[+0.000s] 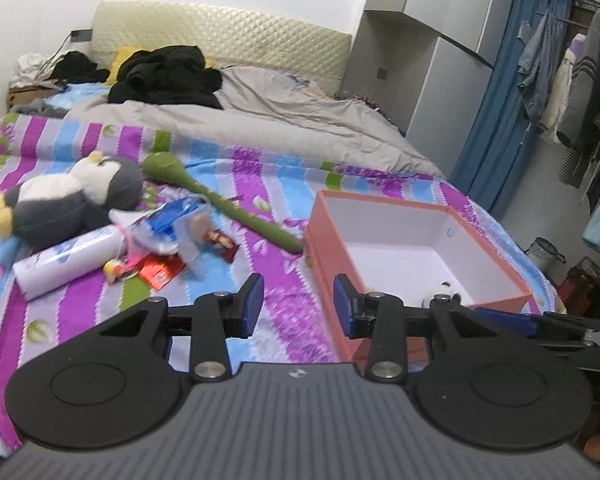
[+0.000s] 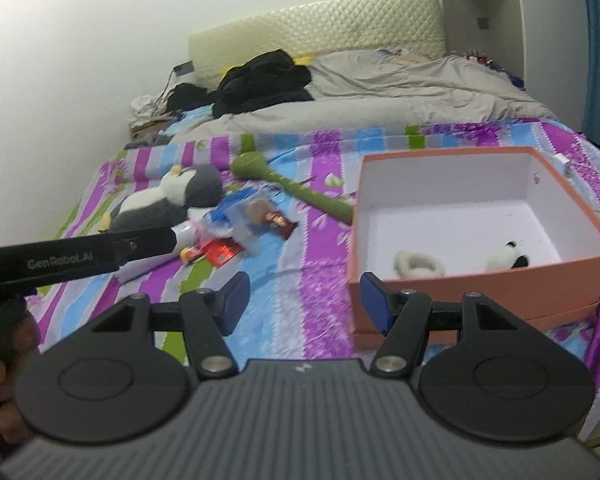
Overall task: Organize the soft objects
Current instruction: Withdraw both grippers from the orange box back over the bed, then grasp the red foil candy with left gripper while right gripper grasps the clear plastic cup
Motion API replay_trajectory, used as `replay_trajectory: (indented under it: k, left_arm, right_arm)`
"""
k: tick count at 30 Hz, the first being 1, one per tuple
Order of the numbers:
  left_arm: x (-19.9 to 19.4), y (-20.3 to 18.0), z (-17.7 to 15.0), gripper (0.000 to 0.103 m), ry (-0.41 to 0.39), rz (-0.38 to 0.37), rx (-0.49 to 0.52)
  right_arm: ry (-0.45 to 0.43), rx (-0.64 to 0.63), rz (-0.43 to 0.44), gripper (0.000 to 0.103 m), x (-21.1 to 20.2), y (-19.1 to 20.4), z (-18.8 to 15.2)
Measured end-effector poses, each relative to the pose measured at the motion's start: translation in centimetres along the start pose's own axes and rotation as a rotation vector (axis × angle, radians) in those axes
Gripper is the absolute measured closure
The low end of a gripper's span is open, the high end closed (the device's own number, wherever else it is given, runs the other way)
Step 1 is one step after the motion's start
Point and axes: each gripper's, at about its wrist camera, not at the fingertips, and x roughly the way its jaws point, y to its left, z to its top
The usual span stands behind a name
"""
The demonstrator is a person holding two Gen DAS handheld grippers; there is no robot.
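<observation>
Hovering over the bed, my left claw (image 1: 299, 305) and right claw (image 2: 303, 301) gape empty. Penguin (image 1: 72, 196) lies left; box (image 2: 572, 276) right. I should pinch its plump body.

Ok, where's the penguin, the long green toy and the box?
penguin (image 1: 100, 184), left wrist view, on its dark grey head.
long green toy (image 2: 252, 164), right wrist view, on its round end.
box (image 2: 480, 284), right wrist view, on its near orange wall.
</observation>
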Motion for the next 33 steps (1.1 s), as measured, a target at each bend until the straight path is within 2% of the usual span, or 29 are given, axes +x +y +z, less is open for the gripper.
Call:
replay_trajectory:
  k: [9, 18, 26, 33]
  left_arm:
    - [-0.4, 4.4, -3.8, 0.059, 0.035, 0.059, -0.058]
    - [-0.3, 6.6, -5.5, 0.059, 0.054, 0.09, -0.082]
    - [3.2, 9.7, -6.0, 0.059, 0.069, 0.145, -0.115]
    - [7.2, 13.0, -5.8, 0.059, 0.097, 0.162, -0.159]
  right_arm:
    - [0.02, -0.024, 0.031, 0.04, 2.1, 2.4, -2.8]
    - [0.053, -0.023, 0.059, 0.04, 3.5, 3.6, -4.5]
    - [0.06, -0.051, 0.081, 0.04, 6.5, 4.1, -4.9]
    - [0.07, -0.102, 0.112, 0.04, 9.9, 5.3, -4.4]
